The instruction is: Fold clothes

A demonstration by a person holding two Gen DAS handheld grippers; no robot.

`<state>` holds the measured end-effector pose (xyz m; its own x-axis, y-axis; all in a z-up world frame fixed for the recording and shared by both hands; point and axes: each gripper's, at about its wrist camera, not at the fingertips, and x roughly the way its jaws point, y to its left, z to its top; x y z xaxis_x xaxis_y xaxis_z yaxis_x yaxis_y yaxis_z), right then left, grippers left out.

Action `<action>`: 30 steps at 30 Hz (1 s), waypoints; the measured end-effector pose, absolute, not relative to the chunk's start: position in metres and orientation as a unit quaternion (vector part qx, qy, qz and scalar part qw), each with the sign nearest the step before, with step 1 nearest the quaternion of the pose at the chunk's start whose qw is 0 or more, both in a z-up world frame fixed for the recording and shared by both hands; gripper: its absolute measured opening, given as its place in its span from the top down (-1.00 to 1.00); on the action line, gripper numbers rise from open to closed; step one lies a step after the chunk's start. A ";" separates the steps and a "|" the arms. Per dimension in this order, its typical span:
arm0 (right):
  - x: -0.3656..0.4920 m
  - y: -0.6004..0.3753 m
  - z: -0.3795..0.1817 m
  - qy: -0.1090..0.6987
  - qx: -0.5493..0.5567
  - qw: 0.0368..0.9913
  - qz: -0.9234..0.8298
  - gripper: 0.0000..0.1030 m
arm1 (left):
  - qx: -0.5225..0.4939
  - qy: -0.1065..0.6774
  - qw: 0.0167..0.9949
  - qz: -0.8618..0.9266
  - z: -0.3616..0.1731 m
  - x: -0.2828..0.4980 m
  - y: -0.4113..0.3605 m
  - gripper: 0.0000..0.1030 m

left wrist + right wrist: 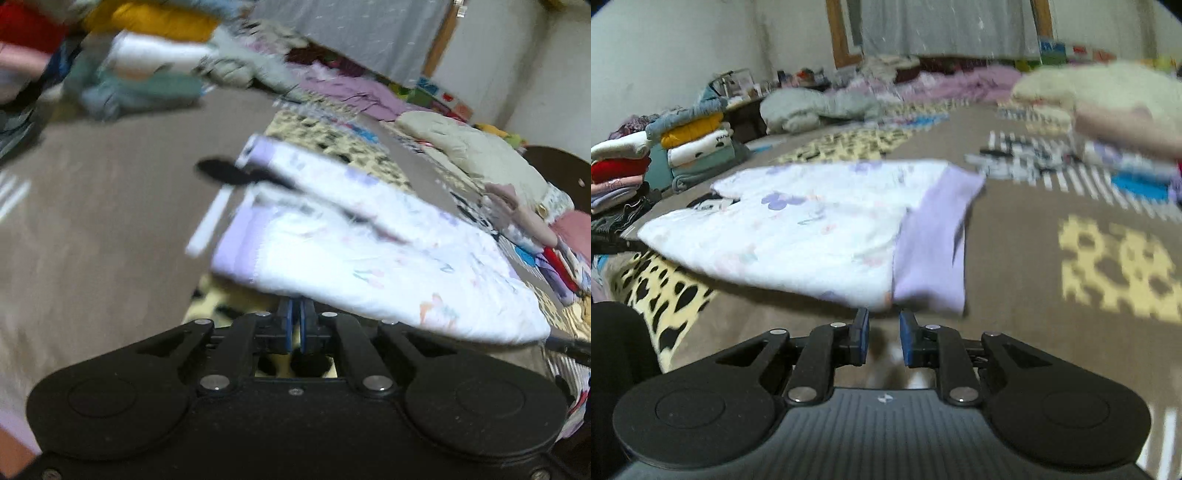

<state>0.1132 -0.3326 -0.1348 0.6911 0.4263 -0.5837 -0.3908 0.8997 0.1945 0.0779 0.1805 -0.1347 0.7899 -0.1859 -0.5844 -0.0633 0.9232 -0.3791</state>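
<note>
Nearest, the left claw (295,325) pinches shut under the white garment (369,251); the right claw (883,332) gapes slightly, garment hem just ahead, long axis running between them across the bed (1015,258).

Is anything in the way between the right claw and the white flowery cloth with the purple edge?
No. The right claw sits open just before the folded white floral garment with the lilac band; nothing visible lies between.
</note>
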 end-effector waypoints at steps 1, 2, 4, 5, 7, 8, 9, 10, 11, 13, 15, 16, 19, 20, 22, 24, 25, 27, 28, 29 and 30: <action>0.110 -0.336 -0.136 0.329 0.046 0.917 0.222 0.53 | -0.215 0.324 0.921 -0.033 -0.140 0.072 0.186 0.86; 0.108 -0.340 -0.138 0.334 0.066 0.914 0.222 0.45 | -0.241 0.322 0.915 -0.035 -0.145 0.067 0.192 0.77; 0.103 -0.351 -0.140 0.335 0.121 0.908 0.221 0.33 | -0.297 0.311 0.902 -0.044 -0.152 0.054 0.204 0.54; 0.103 -0.357 -0.141 0.335 0.146 0.906 0.216 0.24 | -0.325 0.304 0.894 -0.049 -0.155 0.049 0.209 0.35; 0.103 -0.369 -0.144 0.332 0.197 0.899 0.205 0.14 | -0.371 0.291 0.880 -0.054 -0.157 0.045 0.217 0.09; 0.103 -0.375 -0.145 0.330 0.222 0.895 0.200 0.07 | -0.387 0.286 0.875 -0.049 -0.157 0.046 0.219 0.06; 0.105 -0.379 -0.147 0.328 0.239 0.893 0.193 0.03 | -0.394 0.283 0.873 -0.041 -0.155 0.047 0.221 0.06; 0.106 -0.383 -0.148 0.325 0.256 0.891 0.186 0.02 | -0.399 0.282 0.872 -0.031 -0.154 0.050 0.222 0.05; 0.110 -0.386 -0.151 0.323 0.275 0.887 0.181 -0.01 | -0.404 0.280 0.871 -0.022 -0.153 0.054 0.223 0.04; 0.118 -0.392 -0.157 0.321 0.314 0.877 0.170 -0.03 | -0.412 0.279 0.867 -0.007 -0.154 0.063 0.224 0.04; 0.127 -0.392 -0.163 0.317 0.335 0.872 0.163 -0.06 | -0.412 0.276 0.868 0.004 -0.154 0.073 0.224 0.04; 0.131 -0.391 -0.165 0.315 0.345 0.870 0.160 -0.07 | -0.412 0.274 0.869 0.010 -0.153 0.077 0.223 0.04; 0.144 -0.386 -0.172 0.300 0.348 0.874 0.158 -0.08 | -0.416 0.265 0.870 0.026 -0.154 0.091 0.221 0.08; 0.148 -0.384 -0.174 0.295 0.349 0.876 0.157 -0.07 | -0.413 0.264 0.871 0.027 -0.153 0.095 0.220 0.13; 0.152 -0.381 -0.176 0.287 0.341 0.880 0.165 0.09 | -0.394 0.271 0.878 0.021 -0.152 0.103 0.215 0.59; 0.156 -0.372 -0.174 0.289 0.309 0.888 0.178 0.56 | -0.364 0.277 0.889 0.009 -0.149 0.108 0.211 0.74; 0.155 -0.369 -0.172 0.285 0.296 0.894 0.180 0.58 | -0.348 0.271 0.898 0.006 -0.144 0.107 0.210 0.80; 0.152 -0.362 -0.167 0.273 0.271 0.905 0.183 0.73 | -0.331 0.245 0.911 0.000 -0.132 0.098 0.210 0.82; 0.148 -0.365 -0.164 0.259 0.282 0.905 0.183 0.74 | -0.325 0.229 0.918 -0.003 -0.126 0.091 0.211 0.82; 0.146 -0.370 -0.163 0.257 0.290 0.904 0.179 0.75 | -0.319 0.213 0.924 -0.005 -0.120 0.085 0.211 0.82; 0.144 -0.376 -0.162 0.256 0.296 0.903 0.175 0.75 | -0.313 0.197 0.929 -0.008 -0.113 0.079 0.211 0.82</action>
<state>0.1442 -0.3760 -0.1625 0.8074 0.4682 -0.3591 -0.1643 0.7630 0.6252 0.0791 0.2111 -0.1132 0.9223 -0.1382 -0.3610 -0.1082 0.8044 -0.5841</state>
